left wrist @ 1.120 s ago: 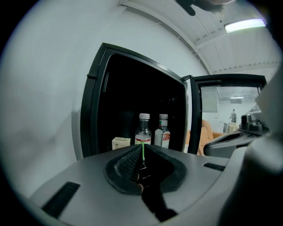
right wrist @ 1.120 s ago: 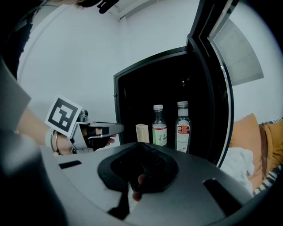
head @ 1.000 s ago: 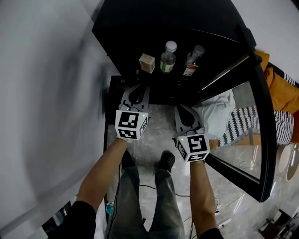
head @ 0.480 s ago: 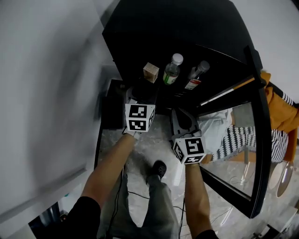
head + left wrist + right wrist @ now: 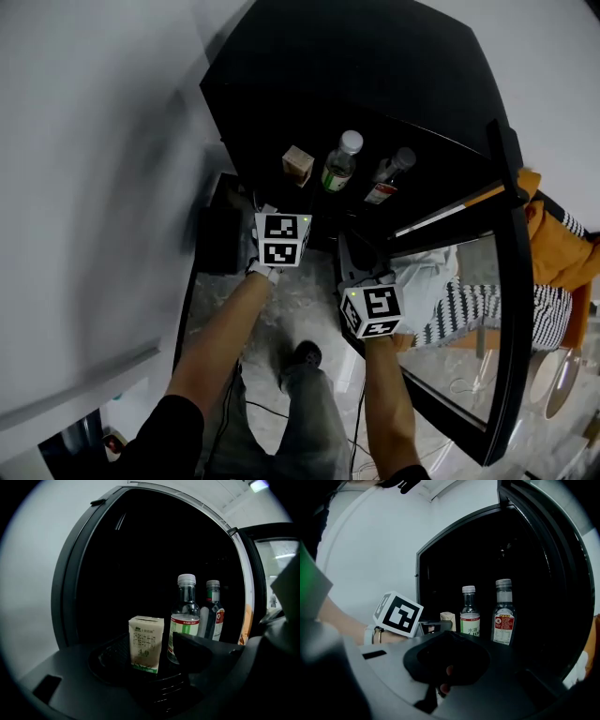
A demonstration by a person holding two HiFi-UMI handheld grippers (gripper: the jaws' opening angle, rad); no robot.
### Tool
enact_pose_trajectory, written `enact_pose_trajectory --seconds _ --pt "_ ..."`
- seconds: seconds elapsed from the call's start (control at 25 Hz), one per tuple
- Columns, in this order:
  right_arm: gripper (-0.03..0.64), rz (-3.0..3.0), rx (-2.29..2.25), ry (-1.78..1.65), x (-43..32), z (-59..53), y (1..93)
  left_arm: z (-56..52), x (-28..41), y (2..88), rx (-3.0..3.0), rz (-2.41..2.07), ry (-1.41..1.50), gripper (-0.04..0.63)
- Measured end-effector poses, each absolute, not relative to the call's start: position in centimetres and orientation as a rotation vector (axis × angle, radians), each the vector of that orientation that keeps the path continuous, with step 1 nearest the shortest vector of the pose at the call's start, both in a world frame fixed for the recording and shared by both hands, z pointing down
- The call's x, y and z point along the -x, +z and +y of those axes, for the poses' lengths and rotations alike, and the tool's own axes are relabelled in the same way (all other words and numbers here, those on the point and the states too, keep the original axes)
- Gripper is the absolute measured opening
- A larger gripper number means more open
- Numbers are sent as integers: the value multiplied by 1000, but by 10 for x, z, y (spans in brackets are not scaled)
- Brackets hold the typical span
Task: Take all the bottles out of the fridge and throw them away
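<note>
Three things stand in a row on the shelf of the open black fridge (image 5: 309, 56): a small milk carton (image 5: 298, 165), a clear bottle with a green label (image 5: 340, 162) and a clear bottle with a red label (image 5: 387, 178). My left gripper (image 5: 280, 208) reaches toward the shelf; its jaws have just been opening and now stand wide. In the left gripper view the carton (image 5: 146, 644) stands just ahead of the left gripper (image 5: 140, 662), untouched, with the green-label bottle (image 5: 184, 618) and the red-label bottle (image 5: 213, 611) behind. My right gripper (image 5: 361, 255) hangs lower, shut and empty.
The fridge's glass door (image 5: 506, 281) stands open at the right. A person in orange clothing (image 5: 562, 248) sits beyond it. A white wall (image 5: 84, 187) runs along the left. The wearer's foot (image 5: 305, 356) and cables lie on the marble floor below.
My left gripper has gone forward and down toward the fridge shelf and its jaws have opened. The right gripper has crept forward a little and stayed shut.
</note>
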State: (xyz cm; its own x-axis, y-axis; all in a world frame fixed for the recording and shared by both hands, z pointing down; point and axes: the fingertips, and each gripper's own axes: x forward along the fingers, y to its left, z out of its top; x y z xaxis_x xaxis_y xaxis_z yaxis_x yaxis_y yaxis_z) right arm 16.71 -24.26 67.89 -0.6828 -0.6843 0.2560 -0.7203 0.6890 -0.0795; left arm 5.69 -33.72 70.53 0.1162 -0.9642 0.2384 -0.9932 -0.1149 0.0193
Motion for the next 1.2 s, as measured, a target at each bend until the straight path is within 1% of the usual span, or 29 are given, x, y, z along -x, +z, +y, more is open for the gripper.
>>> enact_pose_trajectory --seconds 0.28,0.76,1.0,1.2 --pt "2 -2715 -1112 239 -165 -252 683 -352 -60 710 -2209 -1998 282 293" --pt "2 -2730 -1086 217 -162 -266 690 -371 -53 724 -2124 -2073 304 291" --pt "2 -2730 -1083 226 -162 -272 693 -372 -49 724 -2128 -2099 316 218" --pt "2 -2722 -1106 252 -165 -277 697 -372 -49 724 -2142 -2101 314 215"
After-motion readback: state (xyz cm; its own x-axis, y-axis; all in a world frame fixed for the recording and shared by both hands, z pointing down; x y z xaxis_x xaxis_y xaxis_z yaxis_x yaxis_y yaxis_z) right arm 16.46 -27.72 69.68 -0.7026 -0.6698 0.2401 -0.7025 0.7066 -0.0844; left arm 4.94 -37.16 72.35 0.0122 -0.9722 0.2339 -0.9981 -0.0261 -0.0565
